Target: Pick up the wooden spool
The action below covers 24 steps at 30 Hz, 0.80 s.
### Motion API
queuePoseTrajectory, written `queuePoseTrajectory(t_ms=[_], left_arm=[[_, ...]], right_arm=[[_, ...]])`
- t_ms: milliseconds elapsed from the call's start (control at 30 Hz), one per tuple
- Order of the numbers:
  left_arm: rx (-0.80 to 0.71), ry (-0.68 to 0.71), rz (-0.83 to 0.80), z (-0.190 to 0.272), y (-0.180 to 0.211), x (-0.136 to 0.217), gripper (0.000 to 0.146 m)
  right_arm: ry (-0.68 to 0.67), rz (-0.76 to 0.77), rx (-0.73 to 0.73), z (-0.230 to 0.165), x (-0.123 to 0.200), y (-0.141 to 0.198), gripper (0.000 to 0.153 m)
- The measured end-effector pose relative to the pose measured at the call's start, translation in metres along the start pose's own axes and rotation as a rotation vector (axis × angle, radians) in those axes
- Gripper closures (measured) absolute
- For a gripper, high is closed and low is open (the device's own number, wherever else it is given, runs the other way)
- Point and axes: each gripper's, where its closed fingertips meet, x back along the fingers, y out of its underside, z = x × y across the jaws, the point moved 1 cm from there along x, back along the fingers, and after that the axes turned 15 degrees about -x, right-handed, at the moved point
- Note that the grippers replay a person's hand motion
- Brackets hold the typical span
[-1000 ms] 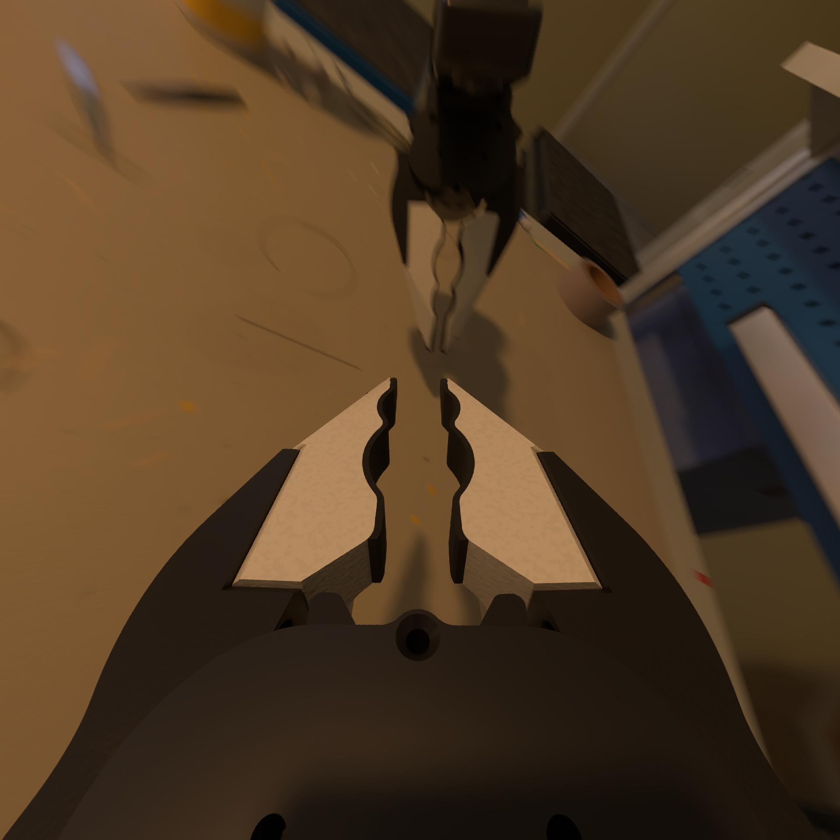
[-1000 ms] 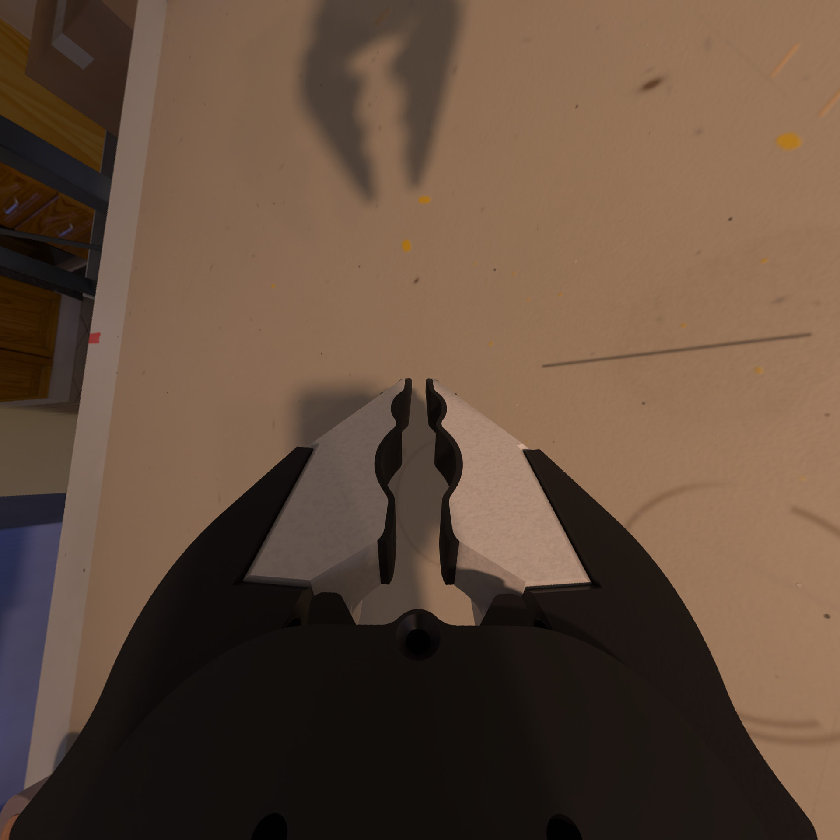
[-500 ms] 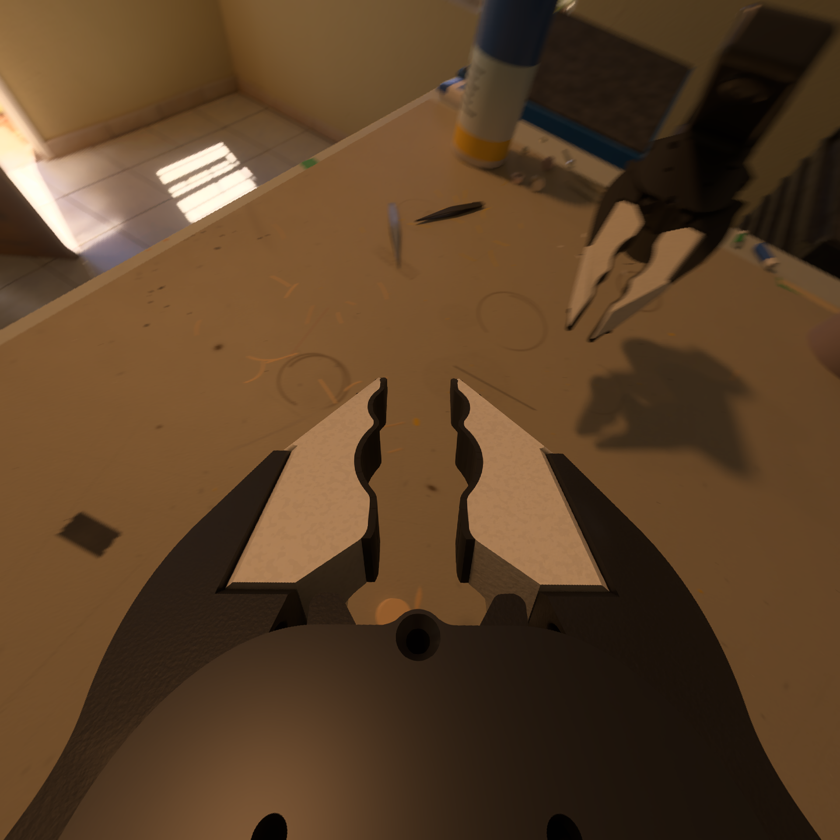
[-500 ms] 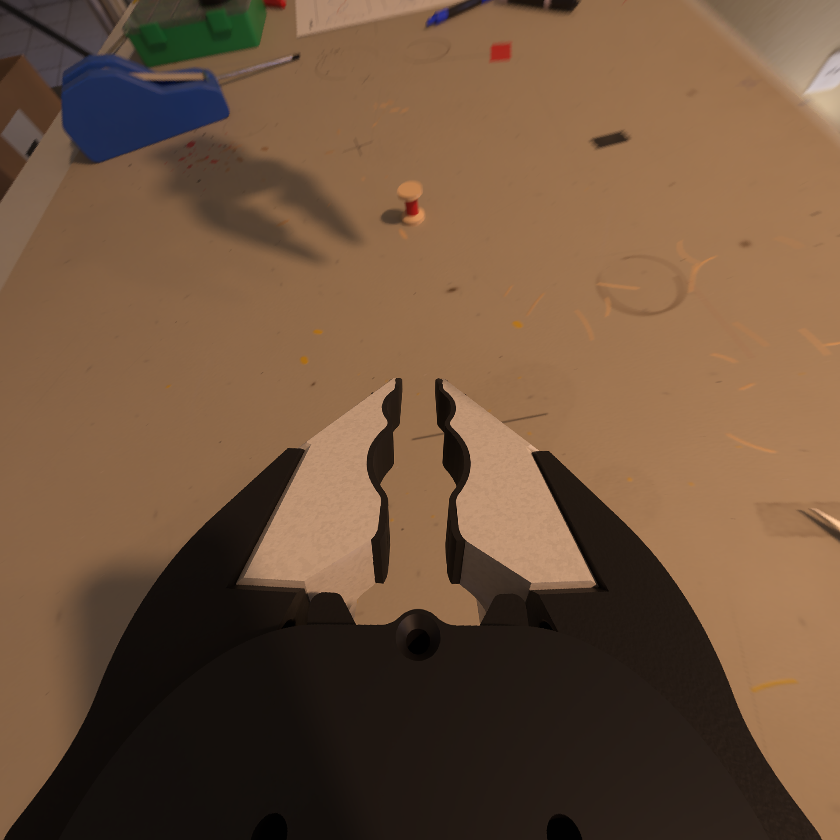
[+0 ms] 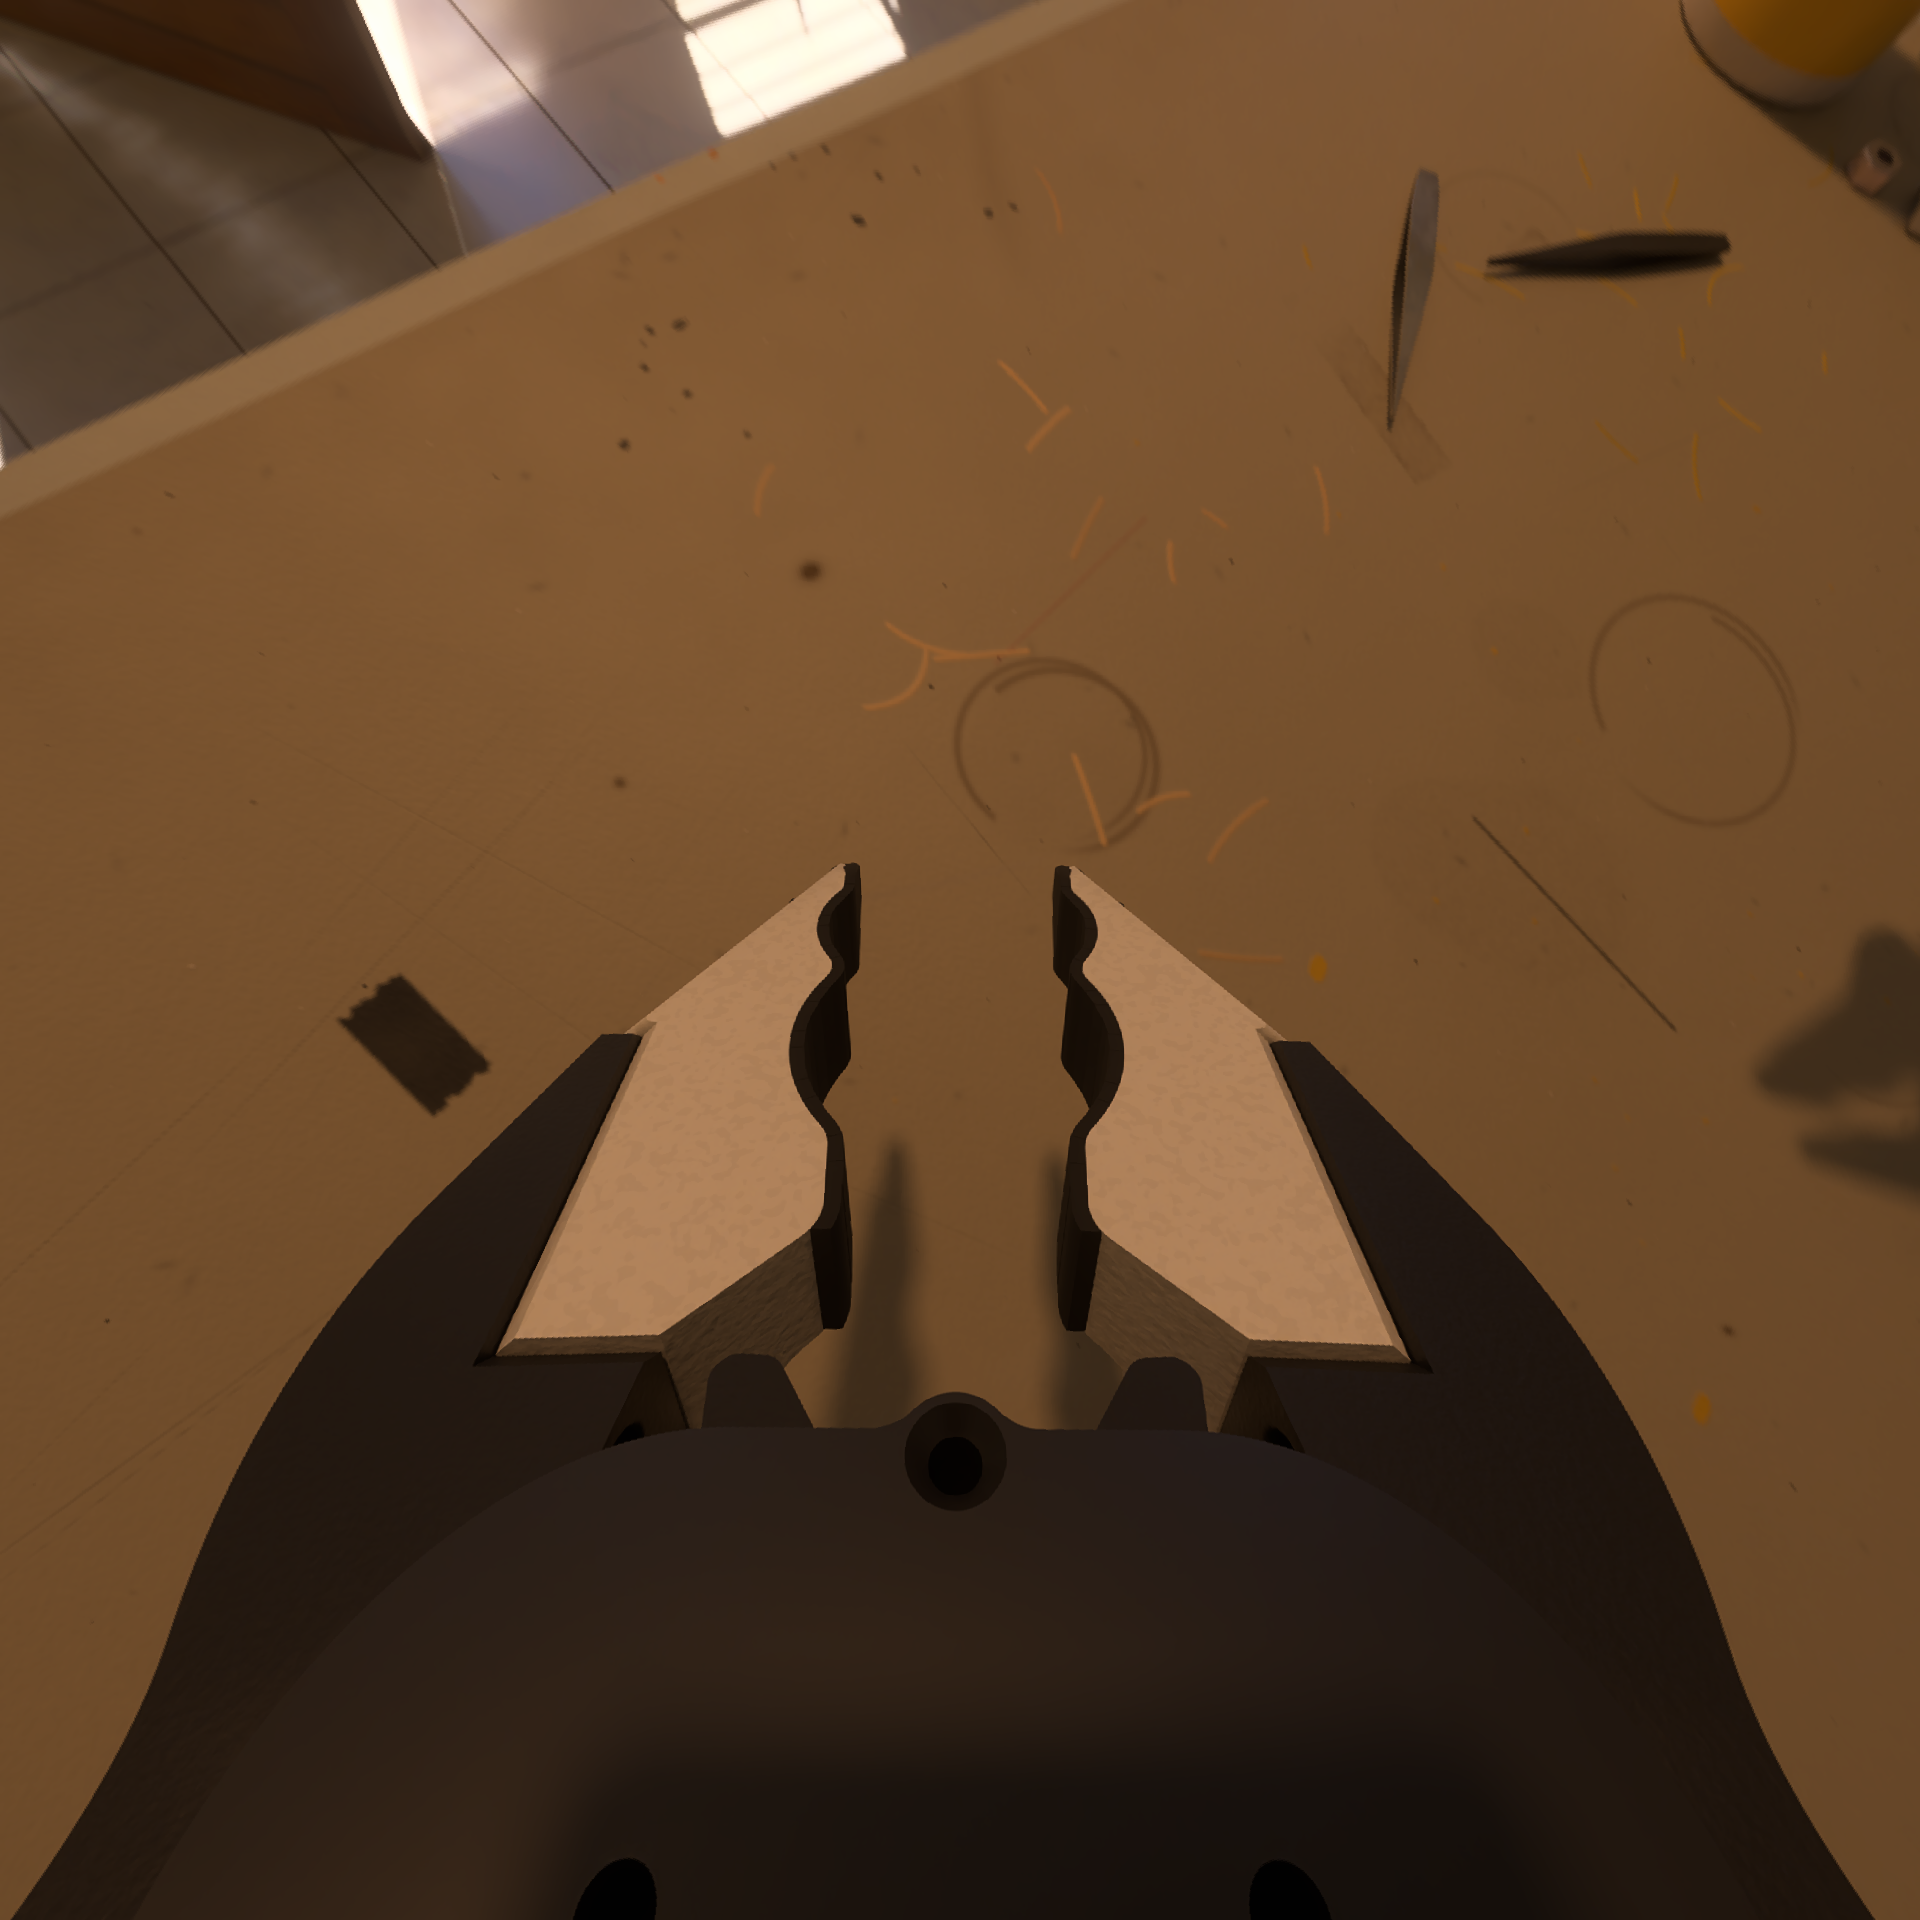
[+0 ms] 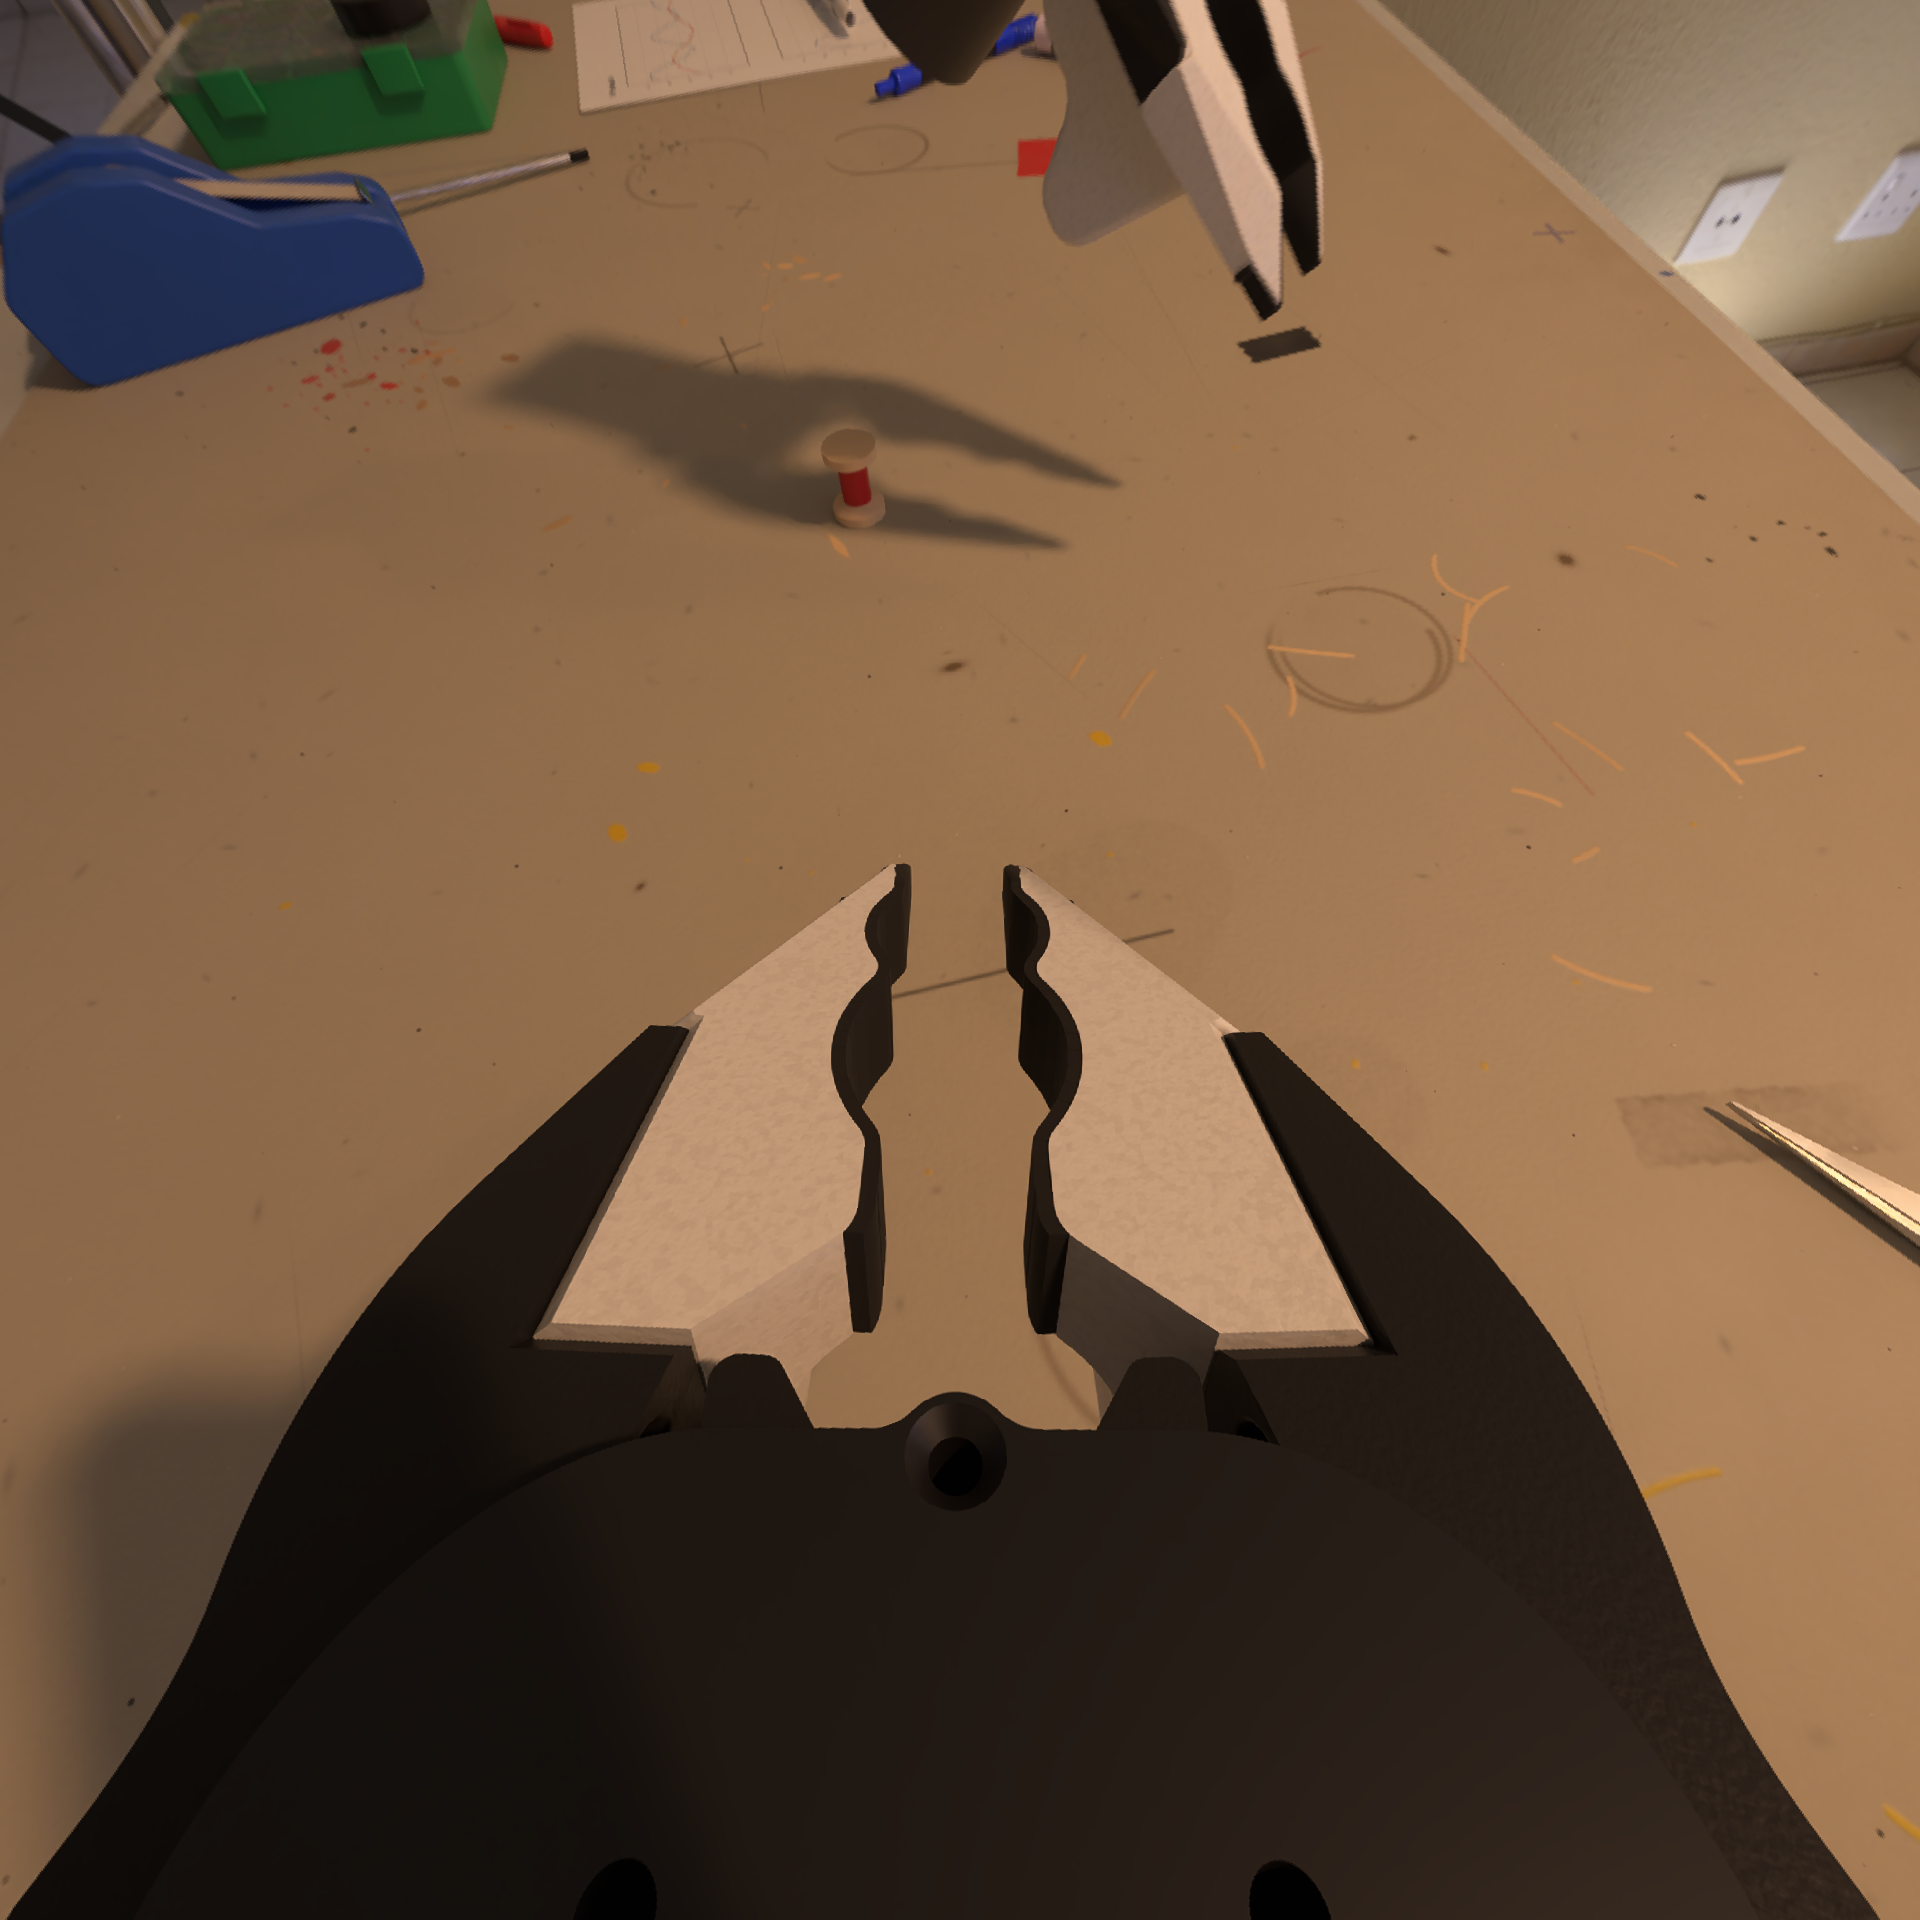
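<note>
tabletop fills the left wrist view, scuffed tan board with ring marks and orange scratches. the left gripper hangs over it with jaws released, a clear gap between the pale pads and nothing in it. that gap is wider than it was a second ago, and the view has swung from the far corner of the room down onto bare board beside a dark patch of tape. two tweezers, one pale and one black, lie far right. the wooden spool is not in this view, and the other gripper, seen here half a second ago, is gone from it too.

the right wrist view shows the wooden spool upright on the board, red thread between two pale flanges, well ahead of the right gripper and slightly left of its line. it sits larger and lower in frame than half a second back, so this gripper has closed in. its jaws are released and empty, a little wider than before. the left gripper hangs high at upper right, well apart from the spool, its shadow falling across it. a blue tape dispenser and a green box stand beyond at left. judging by this, the right gripper is the one approaching; it likely needs more opening and much more travel before any grasp.
</note>
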Motion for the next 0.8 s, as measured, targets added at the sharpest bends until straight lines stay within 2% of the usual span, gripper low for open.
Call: queuePoseTrajectory(t_ms=[167,300,600,800], left_arm=[[-0.004,-0.071,0.027,-0.013,-0.002,-0.003,0.103],[0.018,-0.05,0.021,-0.015,0.0,-0.007,0.098],[0.07,-0.094,0.029,-0.025,0.006,-0.016,0.099],[0.093,-0.034,-0.008,-0.019,0.014,-0.026,0.103]], right_arm=[[0.022,-0.03,0.013,0.002,-0.004,0.003,0.135],[0.034,-0.037,0.002,0.006,-0.005,0.006,0.135],[0.048,-0.039,-0.005,0.011,-0.004,0.008,0.135],[0.048,-0.048,-0.004,0.012,-0.004,0.01,0.135]])
